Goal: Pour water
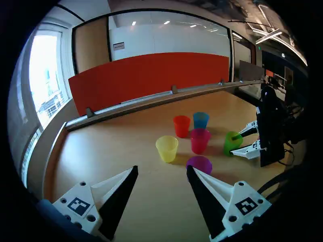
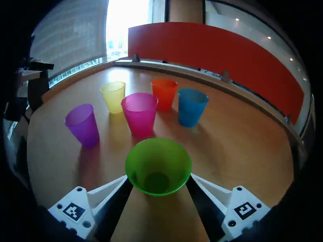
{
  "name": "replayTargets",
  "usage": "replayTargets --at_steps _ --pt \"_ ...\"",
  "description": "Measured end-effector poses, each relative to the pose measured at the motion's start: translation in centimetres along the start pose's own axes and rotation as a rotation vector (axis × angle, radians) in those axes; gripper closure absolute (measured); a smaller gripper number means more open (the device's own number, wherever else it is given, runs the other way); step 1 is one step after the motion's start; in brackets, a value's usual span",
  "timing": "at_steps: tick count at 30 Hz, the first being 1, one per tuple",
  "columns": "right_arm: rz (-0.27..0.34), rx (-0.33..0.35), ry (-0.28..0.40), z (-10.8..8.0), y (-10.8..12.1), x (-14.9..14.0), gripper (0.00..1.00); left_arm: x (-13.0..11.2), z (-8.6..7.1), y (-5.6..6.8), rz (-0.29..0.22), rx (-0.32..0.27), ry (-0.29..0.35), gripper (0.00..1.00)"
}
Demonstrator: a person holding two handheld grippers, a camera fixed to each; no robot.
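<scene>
I'm clamping the empty translucent green plastic cup (image 2: 158, 161) in my right gripper (image 2: 158, 176); my left gripper (image 1: 162, 167) is gaping wide, holding nothing.

No words, brands or numbers can be read anywhere. A small pale sign (image 1: 118, 46) on the far wall is too blurred to make out. The left tongs (image 1: 161, 167) and the right tongs (image 2: 158, 176) each carry black-and-white square code markers (image 1: 78, 205), which bear no letters.
</scene>
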State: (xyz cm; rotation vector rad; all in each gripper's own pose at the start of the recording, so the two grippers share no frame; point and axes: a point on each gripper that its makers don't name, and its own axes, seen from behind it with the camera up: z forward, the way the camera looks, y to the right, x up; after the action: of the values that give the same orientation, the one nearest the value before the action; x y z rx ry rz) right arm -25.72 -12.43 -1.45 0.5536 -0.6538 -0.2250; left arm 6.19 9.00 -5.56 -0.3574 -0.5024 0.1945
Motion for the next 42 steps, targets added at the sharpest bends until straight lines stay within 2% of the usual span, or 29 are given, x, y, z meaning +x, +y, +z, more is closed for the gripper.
replayTargets --at_steps 4,7,12,23,32,42 --pt "0.010 -0.002 0.005 0.2 0.1 0.1 0.08 0.1 -0.1 0.1 0.004 -0.001 0.000 0.11" --pt "0.013 -0.005 0.010 0.3 0.1 0.1 0.13 0.1 -0.1 0.1 0.007 -0.001 0.000 0.11" --pt "0.010 -0.009 0.020 0.1 0.3 0.2 0.15 0.1 -0.2 0.3 0.008 -0.005 -0.001 0.11" --pt "0.015 -0.018 0.076 -1.4 0.9 1.8 0.15 1.3 0.2 1.9 0.010 -0.038 0.018 0.11" --pt "0.034 -0.034 0.121 -4.4 1.7 3.6 0.15 3.8 1.1 4.3 0.005 -0.084 0.056 0.11" --pt "0.046 -0.067 0.134 -8.7 2.9 4.1 0.16 7.1 4.2 8.7 0.020 -0.151 0.090 0.10"
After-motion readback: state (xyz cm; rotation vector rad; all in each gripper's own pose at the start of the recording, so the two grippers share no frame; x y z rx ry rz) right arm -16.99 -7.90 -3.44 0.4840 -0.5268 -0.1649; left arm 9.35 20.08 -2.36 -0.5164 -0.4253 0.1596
